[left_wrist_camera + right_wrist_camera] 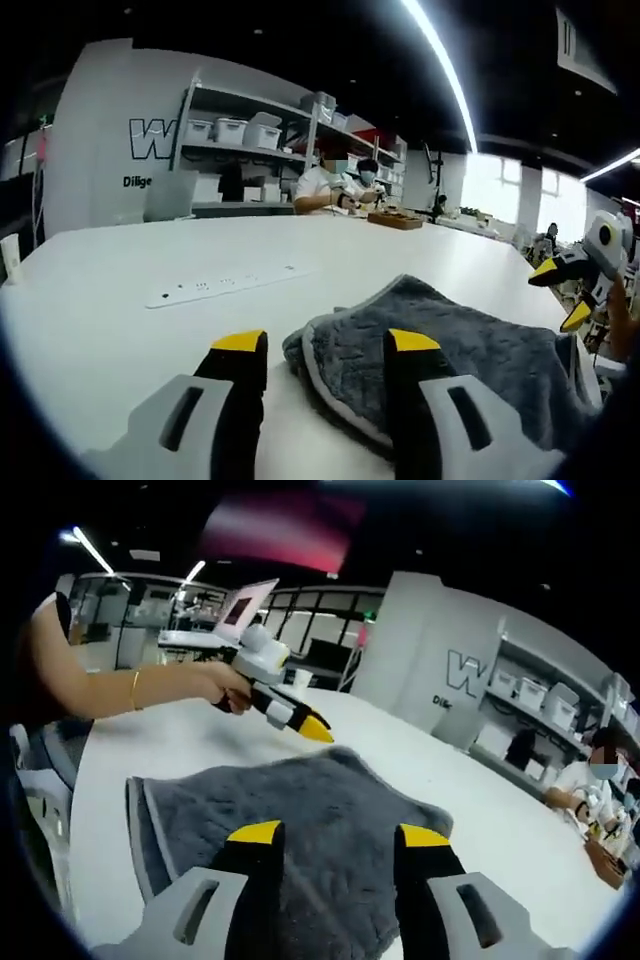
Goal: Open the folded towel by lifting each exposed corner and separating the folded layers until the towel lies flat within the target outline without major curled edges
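Note:
A folded grey towel [470,350] with a pale edge lies on the white table [120,330]. My left gripper [326,345] is open; the towel's rounded folded end sits just past its jaws, partly behind the right jaw. My right gripper [565,292] shows at the right edge over the towel's far side, jaws apart. In the right gripper view the towel [310,800] spreads under my open right gripper [340,835], nothing between its jaws. A hand holds the left gripper [300,720] over the towel's far edge.
A white power strip [230,283] lies on the table beyond the towel. Seated people [335,185] work at a far bench in front of shelves with bins [240,130]. An open laptop [245,605] stands on a table behind the person's arm [130,695].

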